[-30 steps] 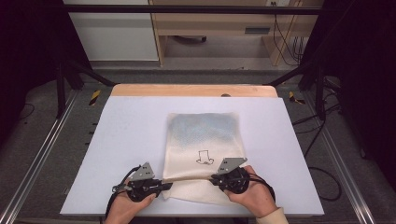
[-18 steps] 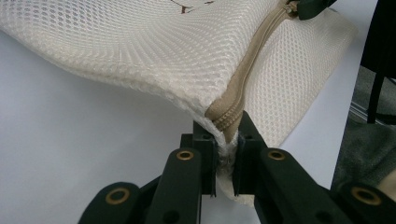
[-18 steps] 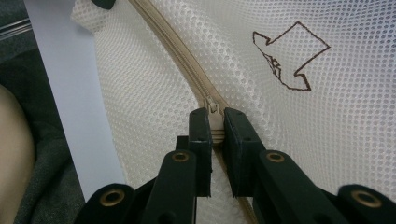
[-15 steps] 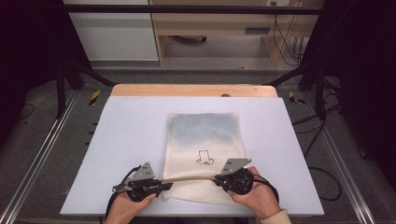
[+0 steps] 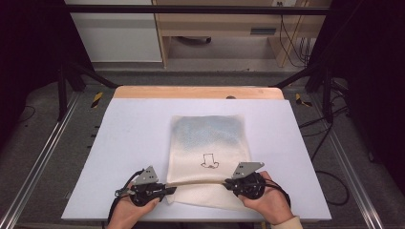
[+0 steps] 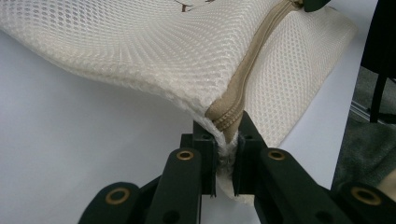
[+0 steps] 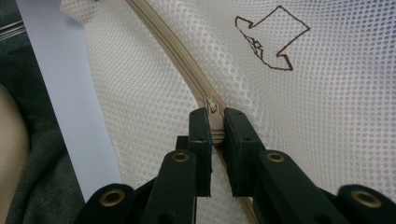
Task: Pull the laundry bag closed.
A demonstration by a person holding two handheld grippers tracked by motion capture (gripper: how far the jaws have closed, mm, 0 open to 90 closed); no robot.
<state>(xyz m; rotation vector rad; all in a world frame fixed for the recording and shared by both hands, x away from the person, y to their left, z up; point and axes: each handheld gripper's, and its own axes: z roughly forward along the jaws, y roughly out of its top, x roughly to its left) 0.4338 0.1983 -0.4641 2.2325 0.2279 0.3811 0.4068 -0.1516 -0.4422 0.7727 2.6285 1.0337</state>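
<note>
Mesh bag (image 5: 207,143) lies flat on my side of the white table (image 5: 129,143), where I see my left gripper (image 5: 165,190) clenched on its zipper (image 5: 198,182) end and my right gripper (image 5: 228,183) clenched on the zipper pull (image 7: 212,106).

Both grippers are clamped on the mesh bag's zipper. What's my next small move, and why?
Probably draw the right gripper along the zipper toward the left gripper, holding the left firm. The right looks shut on the zipper pull, the left pins the zipper's end at the mesh bag corner, and the band is taut.
</note>
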